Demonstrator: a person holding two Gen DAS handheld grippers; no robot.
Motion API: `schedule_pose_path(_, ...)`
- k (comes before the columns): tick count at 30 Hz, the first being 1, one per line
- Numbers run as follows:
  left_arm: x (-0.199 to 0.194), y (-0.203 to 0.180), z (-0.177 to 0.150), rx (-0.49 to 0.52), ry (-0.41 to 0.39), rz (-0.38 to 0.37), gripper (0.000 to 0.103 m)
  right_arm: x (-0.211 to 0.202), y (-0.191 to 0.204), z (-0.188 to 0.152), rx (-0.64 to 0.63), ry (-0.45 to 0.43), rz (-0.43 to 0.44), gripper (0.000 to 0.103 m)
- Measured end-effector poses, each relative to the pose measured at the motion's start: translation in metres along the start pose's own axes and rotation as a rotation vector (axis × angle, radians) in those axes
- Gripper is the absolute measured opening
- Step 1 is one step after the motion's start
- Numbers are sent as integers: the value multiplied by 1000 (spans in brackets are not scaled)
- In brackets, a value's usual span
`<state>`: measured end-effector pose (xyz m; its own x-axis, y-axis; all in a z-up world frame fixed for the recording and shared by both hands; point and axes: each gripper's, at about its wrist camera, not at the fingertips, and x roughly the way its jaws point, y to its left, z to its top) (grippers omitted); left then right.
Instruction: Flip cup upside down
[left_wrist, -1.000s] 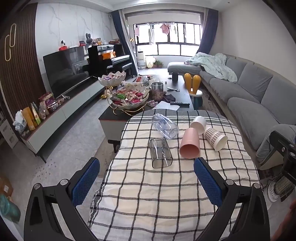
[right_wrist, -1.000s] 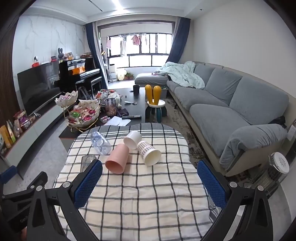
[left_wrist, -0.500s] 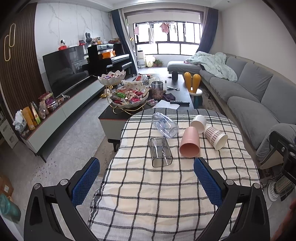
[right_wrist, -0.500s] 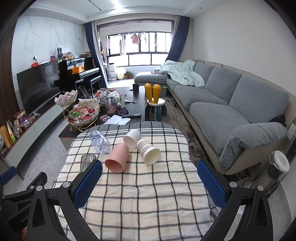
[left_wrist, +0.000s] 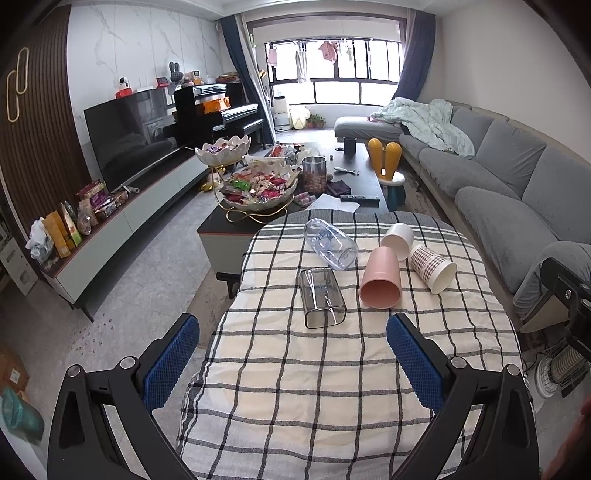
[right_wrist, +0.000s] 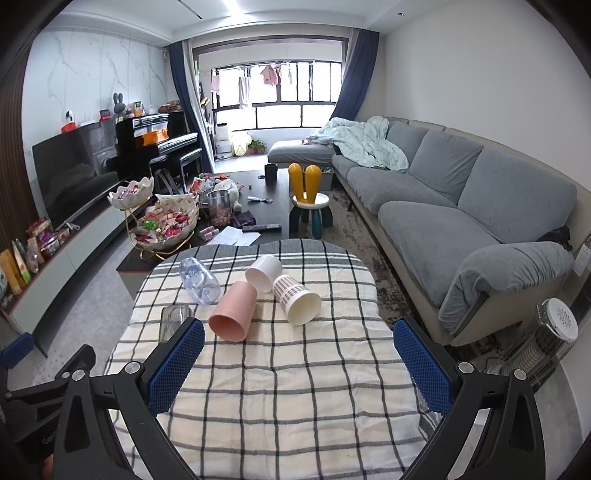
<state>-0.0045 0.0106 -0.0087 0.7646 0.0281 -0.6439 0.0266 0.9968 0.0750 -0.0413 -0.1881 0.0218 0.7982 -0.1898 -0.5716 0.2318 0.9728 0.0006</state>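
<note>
Several cups lie on their sides on the checked tablecloth (left_wrist: 295, 387): a clear square glass (left_wrist: 323, 297), a clear round tumbler (left_wrist: 330, 244), a pink cup (left_wrist: 381, 282), a white cup (left_wrist: 398, 236) and a patterned paper cup (left_wrist: 432, 264). They also show in the right wrist view: pink cup (right_wrist: 233, 310), white cup (right_wrist: 264, 272), patterned cup (right_wrist: 296, 300), tumbler (right_wrist: 198, 280), square glass (right_wrist: 170, 322). My left gripper (left_wrist: 291, 365) is open and empty, short of the square glass. My right gripper (right_wrist: 299, 369) is open and empty, short of the pink and patterned cups.
Beyond the table stands a dark coffee table (left_wrist: 364, 184) with snack bowls (left_wrist: 258, 186) and a jar. A grey sofa (right_wrist: 461, 206) runs along the right. A heater (right_wrist: 543, 343) stands by the table's right side. A TV unit (left_wrist: 122, 218) lines the left wall.
Nothing has visibly moved beyond a slight drift of both cameras; both grippers stay open over the near part of the table.
</note>
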Motion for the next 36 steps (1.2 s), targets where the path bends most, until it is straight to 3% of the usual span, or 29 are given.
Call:
schedule_pose_path(35, 3, -5, -2, 5, 6, 2, 103, 1, 0, 7, -3, 13, -4, 103)
schedule_pose_path(36, 5, -6, -2, 2, 12, 4, 103, 8, -6, -9, -5, 18, -6, 103)
